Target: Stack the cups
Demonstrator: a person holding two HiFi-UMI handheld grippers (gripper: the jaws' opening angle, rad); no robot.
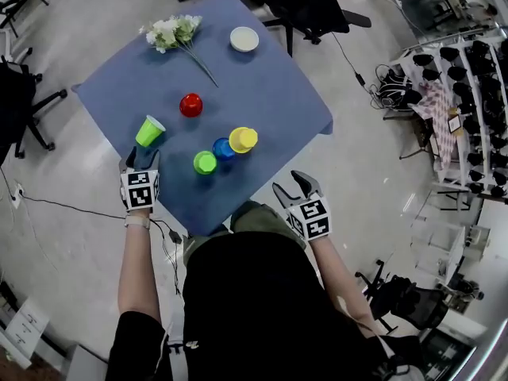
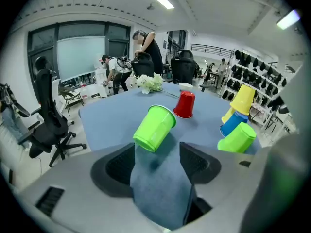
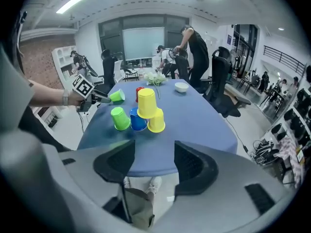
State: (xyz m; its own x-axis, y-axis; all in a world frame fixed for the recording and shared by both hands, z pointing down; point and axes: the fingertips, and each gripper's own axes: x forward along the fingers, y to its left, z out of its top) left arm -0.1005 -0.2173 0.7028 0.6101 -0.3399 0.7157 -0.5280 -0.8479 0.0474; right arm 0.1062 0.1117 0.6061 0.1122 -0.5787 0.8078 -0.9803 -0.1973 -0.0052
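I'm holding my left tool (image 2: 156, 155) with jaws apart and empty, the lime cup (image 2: 154, 128) leaning on the worktop (image 2: 112, 118) just ahead, base toward me, way nearer than my idle, also-parted right tool (image 3: 154, 161).

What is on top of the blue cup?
An inverted yellow cup rests on the blue cup and a second yellow cup beside it. The blue cup's top is mostly covered.
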